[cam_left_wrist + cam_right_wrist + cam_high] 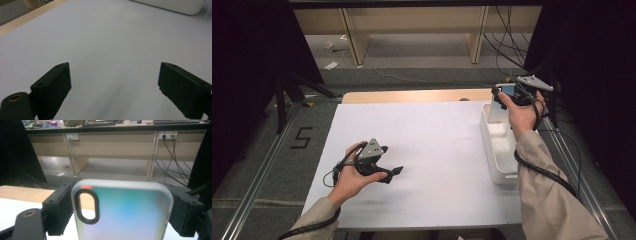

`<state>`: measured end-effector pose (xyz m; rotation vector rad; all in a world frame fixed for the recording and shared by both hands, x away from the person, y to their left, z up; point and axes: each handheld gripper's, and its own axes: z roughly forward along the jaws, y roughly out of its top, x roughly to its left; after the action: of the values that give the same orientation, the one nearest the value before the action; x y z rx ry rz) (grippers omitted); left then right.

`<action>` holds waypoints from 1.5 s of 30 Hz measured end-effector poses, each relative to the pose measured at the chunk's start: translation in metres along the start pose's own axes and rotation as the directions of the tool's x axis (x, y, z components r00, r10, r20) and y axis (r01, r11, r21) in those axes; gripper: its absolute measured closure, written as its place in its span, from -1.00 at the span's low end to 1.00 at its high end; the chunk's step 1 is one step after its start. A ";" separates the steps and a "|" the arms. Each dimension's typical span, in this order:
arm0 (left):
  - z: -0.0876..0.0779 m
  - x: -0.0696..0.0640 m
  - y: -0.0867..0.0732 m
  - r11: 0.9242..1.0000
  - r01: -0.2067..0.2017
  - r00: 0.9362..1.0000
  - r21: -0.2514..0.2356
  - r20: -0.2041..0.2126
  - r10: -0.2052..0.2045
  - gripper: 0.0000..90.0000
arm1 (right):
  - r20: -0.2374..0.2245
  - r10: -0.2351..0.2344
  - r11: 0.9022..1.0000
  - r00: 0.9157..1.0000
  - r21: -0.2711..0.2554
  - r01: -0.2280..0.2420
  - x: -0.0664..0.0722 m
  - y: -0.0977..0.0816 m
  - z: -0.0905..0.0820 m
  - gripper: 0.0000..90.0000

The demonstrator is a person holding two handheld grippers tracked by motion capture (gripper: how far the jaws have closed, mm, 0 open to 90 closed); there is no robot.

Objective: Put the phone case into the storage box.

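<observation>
Your right gripper (pixel 120 207) has its jaws closed against the two long edges of a translucent phone case (pixel 122 212). The case stands upright between them, its oval camera cut-out (pixel 87 206) at the upper left in the right gripper view. One black jaw presses each side, and the case fills the gap between them fully. In the high view, your right hand (pixel 523 112) holds this gripper (pixel 504 95) raised above the far end of the white bin (pixel 502 172), which sits at the right edge of the desk (pixel 437 145).

Your left gripper (pixel 115 87) has its jaws spread wide, with nothing between them. In the left gripper view, bare white desk surface (pixel 112 45) shows through the gap, and the jaws touch no object. The rounded wall of the white bin (pixel 175 6) appears at the top right of that view, well apart from the jaws. In the high view, your left hand (pixel 354 175) holds this gripper (pixel 394 172) low over the near left part of the desk, jaws pointing toward the right.

Both sleeves (pixel 557 205) enter from the bottom edge, each with a black cable (pixel 542 172) trailing along the forearm.
</observation>
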<state>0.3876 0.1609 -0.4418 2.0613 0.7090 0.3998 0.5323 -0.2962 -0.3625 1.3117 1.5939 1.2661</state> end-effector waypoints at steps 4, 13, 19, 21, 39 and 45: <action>0.000 0.000 0.000 1.000 0.000 1.000 0.000 0.000 0.000 -0.76 | 0.002 0.001 1.000 1.000 0.003 -0.001 -0.001 0.000 0.001 -0.58; 0.000 0.000 0.000 1.000 0.000 1.000 0.001 0.001 0.000 -0.76 | 0.005 0.006 1.000 1.000 0.010 -0.006 -0.002 -0.001 0.005 -0.58; 0.001 0.000 0.000 1.000 0.002 1.000 -0.002 0.002 -0.002 -0.76 | 0.006 0.007 1.000 1.000 0.017 -0.007 -0.003 -0.002 0.008 -0.58; 0.000 0.000 0.000 1.000 0.001 1.000 0.000 0.002 -0.001 -0.76 | 0.009 0.002 1.000 1.000 0.019 -0.003 -0.003 -0.002 0.009 -0.58; 0.001 0.000 0.000 1.000 0.002 1.000 -0.001 0.003 -0.002 -0.76 | 0.016 0.002 1.000 1.000 0.031 -0.002 -0.004 -0.004 0.016 -0.58; 0.001 0.000 0.000 1.000 0.001 1.000 0.001 0.004 -0.001 -0.76 | 0.019 0.003 0.999 1.000 0.033 -0.003 -0.005 -0.005 0.018 -0.58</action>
<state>0.3878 0.1603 -0.4424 2.0623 0.7078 0.3952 0.5485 -0.2969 -0.3723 1.3428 1.6058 1.2304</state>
